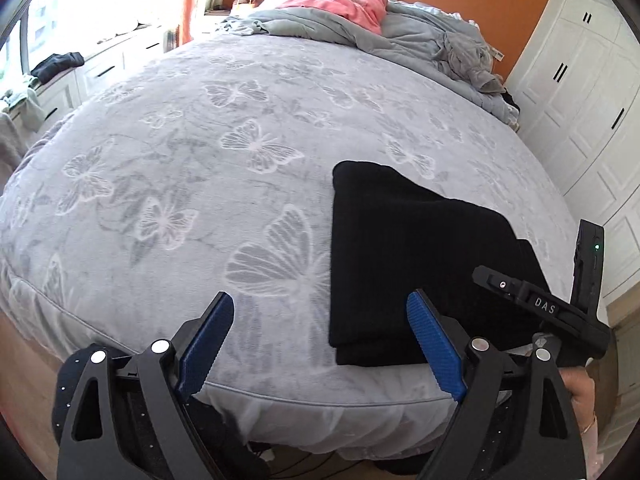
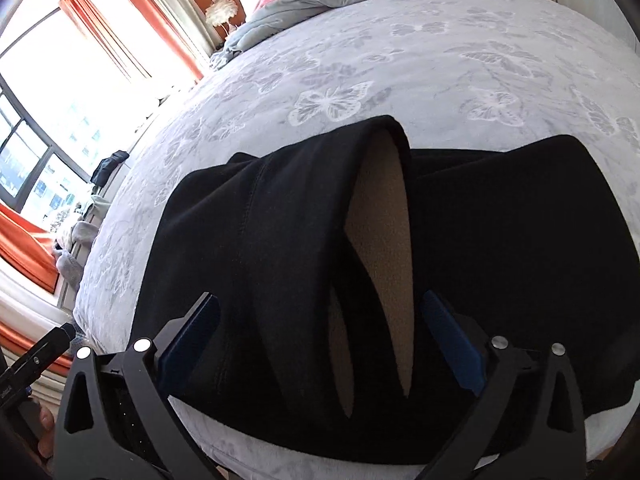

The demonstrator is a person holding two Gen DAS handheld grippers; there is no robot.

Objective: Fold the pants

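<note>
Black pants lie folded into a thick stack near the front right edge of the bed. In the right wrist view the pants fill the middle, with their tan fleece lining showing at an opening. My left gripper is open and empty, above the bed edge just left of the pants. My right gripper is open and hovers over the near side of the stack, holding nothing. Its body shows at the right of the left wrist view.
A rumpled grey duvet and a pink garment lie at the head of the bed. White wardrobes stand at the right. A window bench with clothes runs along the left.
</note>
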